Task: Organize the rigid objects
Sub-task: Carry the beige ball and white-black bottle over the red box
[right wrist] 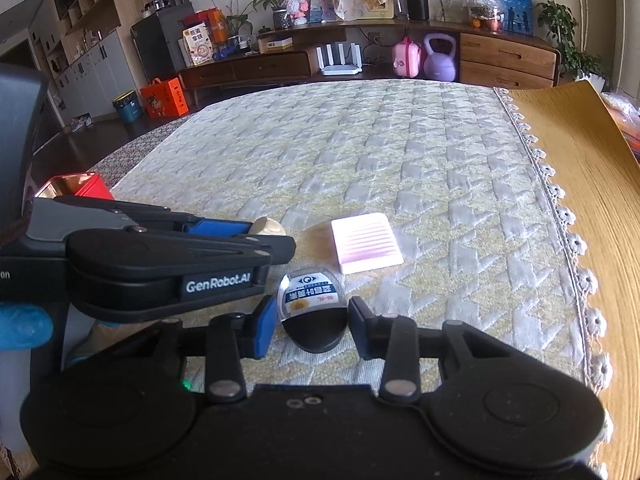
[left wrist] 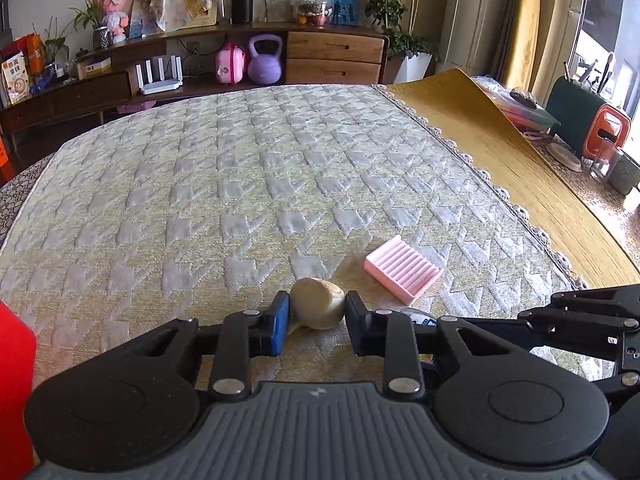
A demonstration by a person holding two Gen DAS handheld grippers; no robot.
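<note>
While both grippers sit low over the quilted cloth (left wrist: 280,168), each has an object between its jaws. The left gripper (left wrist: 317,322) has its blue pads pressed against both sides of a beige rounded block (left wrist: 318,303), gripping it at the near edge of the cloth. Just to its right, the right gripper (right wrist: 311,322) brackets a black-based dome with a printed label (right wrist: 311,308); the left pad touches the dome, but a sliver of cloth shows beside the right pad, so I cannot tell whether the grip is closed. A little farther and to the right lies a pink ribbed tray (right wrist: 366,242), flat on the cloth and apart from both. At the near left stands a red tin (right wrist: 76,186), open-topped. A wooden sideboard (left wrist: 336,52) lines the far wall.
</note>
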